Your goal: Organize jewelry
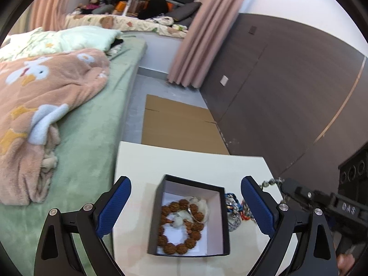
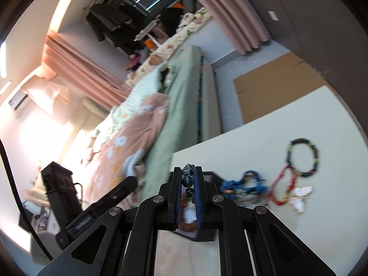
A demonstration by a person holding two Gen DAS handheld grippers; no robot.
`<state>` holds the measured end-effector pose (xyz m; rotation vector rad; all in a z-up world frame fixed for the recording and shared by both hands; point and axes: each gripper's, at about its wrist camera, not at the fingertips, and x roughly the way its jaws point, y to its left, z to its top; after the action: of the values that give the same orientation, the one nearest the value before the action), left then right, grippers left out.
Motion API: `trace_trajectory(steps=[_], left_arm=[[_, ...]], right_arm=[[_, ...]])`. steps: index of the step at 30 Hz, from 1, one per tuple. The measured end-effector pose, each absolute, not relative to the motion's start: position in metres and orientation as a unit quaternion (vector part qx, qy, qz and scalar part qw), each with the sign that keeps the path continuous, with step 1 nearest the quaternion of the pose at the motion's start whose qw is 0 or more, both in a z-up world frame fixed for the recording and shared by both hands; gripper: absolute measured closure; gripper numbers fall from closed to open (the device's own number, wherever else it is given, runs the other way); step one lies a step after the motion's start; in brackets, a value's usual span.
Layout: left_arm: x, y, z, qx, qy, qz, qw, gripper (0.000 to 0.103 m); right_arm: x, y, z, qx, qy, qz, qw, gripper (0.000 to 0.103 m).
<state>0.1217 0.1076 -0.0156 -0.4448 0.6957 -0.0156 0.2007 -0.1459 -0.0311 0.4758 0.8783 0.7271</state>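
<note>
A black jewelry box with a white lining sits on the white table. In it lie a brown bead bracelet and a white piece. My left gripper is open and empty, its blue fingers on either side of the box. My right gripper is shut on a dark grey bead bracelet and holds it above the box; it shows at the right of the left wrist view. A blue bracelet, a red bracelet and a black-and-yellow bracelet lie on the table.
A bed with a green sheet and a pink blanket runs along the table's left side. Flat cardboard lies on the floor beyond the table. A dark wardrobe wall stands to the right. A white butterfly piece lies on the table.
</note>
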Motion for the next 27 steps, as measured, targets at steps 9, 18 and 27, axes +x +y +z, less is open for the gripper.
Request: trace_trajectory(steps=[9,18,27], left_arm=[[0.113,0.127,-0.012,-0.219,0.323,0.033,0.920,0.007],[0.117,0.106,-0.010,-0.202,0.327,0.006,0.923,0.007],[0.122,0.066,-0.012,-0.162,0.339,-0.031,0.926,0.007]], right_arm=[[0.195,-0.102,-0.045,0.220,0.443,0.385,0.779,0.042],[0.198,-0.142,-0.047,0.219,0.447,0.336,0.799,0.035],[0.201,-0.182,-0.045,0.210,0.458,0.291,0.813,0.021]])
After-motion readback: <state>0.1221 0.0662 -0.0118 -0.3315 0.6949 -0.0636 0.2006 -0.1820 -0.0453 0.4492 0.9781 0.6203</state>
